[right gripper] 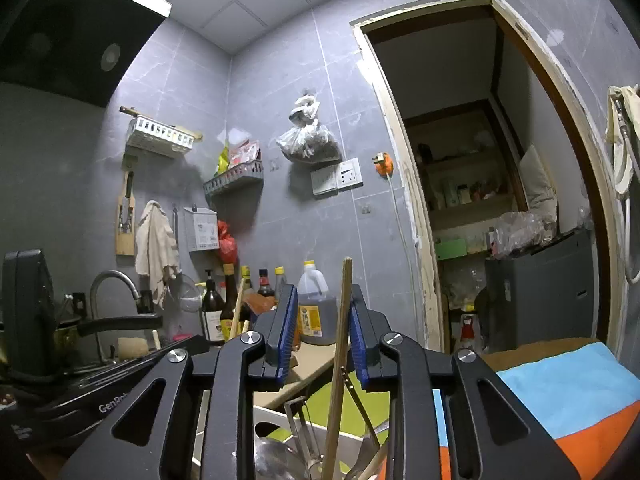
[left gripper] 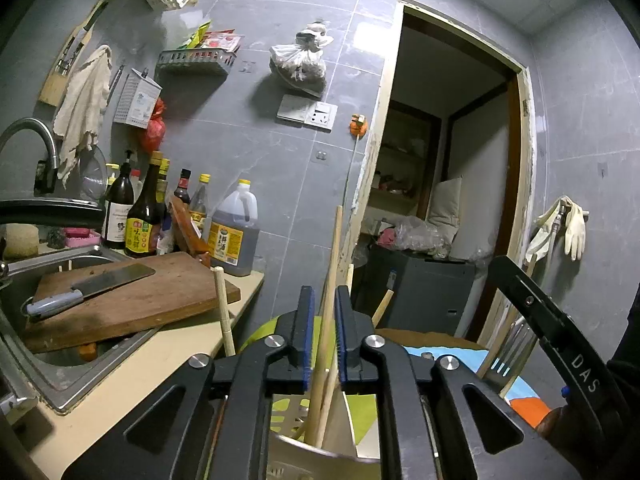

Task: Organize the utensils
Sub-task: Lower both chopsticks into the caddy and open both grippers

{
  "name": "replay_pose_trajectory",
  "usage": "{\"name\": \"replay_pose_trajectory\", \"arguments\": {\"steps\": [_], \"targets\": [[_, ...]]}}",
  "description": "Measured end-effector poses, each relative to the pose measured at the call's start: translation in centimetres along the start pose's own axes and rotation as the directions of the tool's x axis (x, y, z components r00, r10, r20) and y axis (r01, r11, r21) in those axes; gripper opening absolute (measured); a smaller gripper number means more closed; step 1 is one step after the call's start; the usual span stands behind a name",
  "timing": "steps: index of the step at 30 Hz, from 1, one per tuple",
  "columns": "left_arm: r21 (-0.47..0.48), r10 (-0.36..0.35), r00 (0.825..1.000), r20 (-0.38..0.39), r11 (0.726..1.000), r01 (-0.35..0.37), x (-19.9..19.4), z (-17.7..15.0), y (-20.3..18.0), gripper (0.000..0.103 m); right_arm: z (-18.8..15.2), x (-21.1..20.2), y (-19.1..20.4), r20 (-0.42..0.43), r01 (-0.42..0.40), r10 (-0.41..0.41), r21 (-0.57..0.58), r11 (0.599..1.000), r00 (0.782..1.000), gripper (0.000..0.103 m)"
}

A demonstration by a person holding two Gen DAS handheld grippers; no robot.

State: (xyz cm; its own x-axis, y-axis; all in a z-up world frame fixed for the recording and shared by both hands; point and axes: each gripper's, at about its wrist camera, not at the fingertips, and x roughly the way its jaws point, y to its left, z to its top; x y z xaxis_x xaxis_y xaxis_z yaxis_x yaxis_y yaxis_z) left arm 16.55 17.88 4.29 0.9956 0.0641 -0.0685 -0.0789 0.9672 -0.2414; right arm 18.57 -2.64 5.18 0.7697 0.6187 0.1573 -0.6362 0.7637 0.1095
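My left tool [left gripper: 322,334] and right tool [right gripper: 320,334] stand apart around long pale wooden chopsticks [left gripper: 326,320], already standing in the white holder [right gripper: 280,416]; more sorting looks left.

"DAS" on the right tool [left gripper: 560,344]; "GenRob" on the left tool [right gripper: 116,402].

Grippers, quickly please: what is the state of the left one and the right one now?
Left gripper: open, a wooden chopstick loose between its pads.
Right gripper: open, a wooden stick standing between its pads, not pinched.
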Motion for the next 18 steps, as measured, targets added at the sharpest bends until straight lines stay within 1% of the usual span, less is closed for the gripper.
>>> {"name": "replay_pose_trajectory", "arguments": {"steps": [2, 4, 6, 7, 8, 9, 10, 13, 14, 16, 18], "targets": [[-0.006, -0.001, 1.000, 0.001, 1.000, 0.001, -0.2, 0.1, 0.0, 0.018, 0.1, -0.1, 0.0, 0.002, 0.000, 0.000, -0.001, 1.000, 1.000, 0.029], [-0.011, -0.004, 1.000, 0.003, 1.000, 0.004, -0.4, 0.2, 0.0, 0.019, 0.2, -0.1, -0.1, 0.005, 0.002, -0.002, 0.001, 1.000, 1.000, 0.037], [-0.011, 0.000, 1.000, 0.005, 1.000, 0.000, -0.5, 0.3, -0.1, 0.020, 0.3, -0.2, -0.2, 0.012, 0.004, -0.004, 0.006, 1.000, 1.000, 0.042], [-0.012, 0.001, 1.000, 0.006, 1.000, -0.001, -0.6, 0.3, -0.1, 0.022, 0.3, -0.3, -0.3, 0.015, 0.005, -0.005, 0.008, 1.000, 1.000, 0.045], [-0.014, 0.002, 1.000, 0.006, 1.000, -0.002, -0.6, 0.4, -0.1, 0.027, 0.5, -0.3, -0.3, 0.020, 0.008, -0.008, 0.011, 1.000, 1.000, 0.046], [-0.020, 0.005, 1.000, 0.007, 1.000, -0.004, -0.6, 0.4, 0.0, 0.030, 0.6, -0.4, -0.4, 0.025, 0.010, -0.010, 0.012, 1.000, 1.000, 0.050], [-0.027, 0.005, 1.000, 0.010, 1.000, -0.005, -0.7, 0.4, 0.0, 0.036, 0.7, -0.4, -0.5, 0.028, 0.010, -0.011, 0.014, 1.000, 1.000, 0.054], [-0.034, 0.007, 1.000, 0.014, 0.999, -0.006, -0.8, 0.5, 0.1, 0.038, 1.0, -0.7, -0.7, 0.040, 0.010, -0.011, 0.024, 1.000, 0.999, 0.057], [-0.032, 0.009, 1.000, 0.016, 0.999, -0.009, -0.9, 0.6, 0.0, 0.041, 1.0, -0.7, -0.7, 0.041, 0.010, -0.011, 0.025, 1.000, 0.999, 0.059], [-0.033, 0.010, 1.000, 0.018, 0.999, -0.009, -1.0, 0.6, -0.1, 0.045, 1.1, -0.8, -0.8, 0.046, 0.012, -0.013, 0.029, 1.000, 0.999, 0.068], [-0.033, 0.010, 1.000, 0.018, 0.999, -0.010, -1.0, 0.6, 0.0, 0.048, 1.1, -0.8, -0.9, 0.050, 0.012, -0.014, 0.035, 0.999, 0.999, 0.071]]}}
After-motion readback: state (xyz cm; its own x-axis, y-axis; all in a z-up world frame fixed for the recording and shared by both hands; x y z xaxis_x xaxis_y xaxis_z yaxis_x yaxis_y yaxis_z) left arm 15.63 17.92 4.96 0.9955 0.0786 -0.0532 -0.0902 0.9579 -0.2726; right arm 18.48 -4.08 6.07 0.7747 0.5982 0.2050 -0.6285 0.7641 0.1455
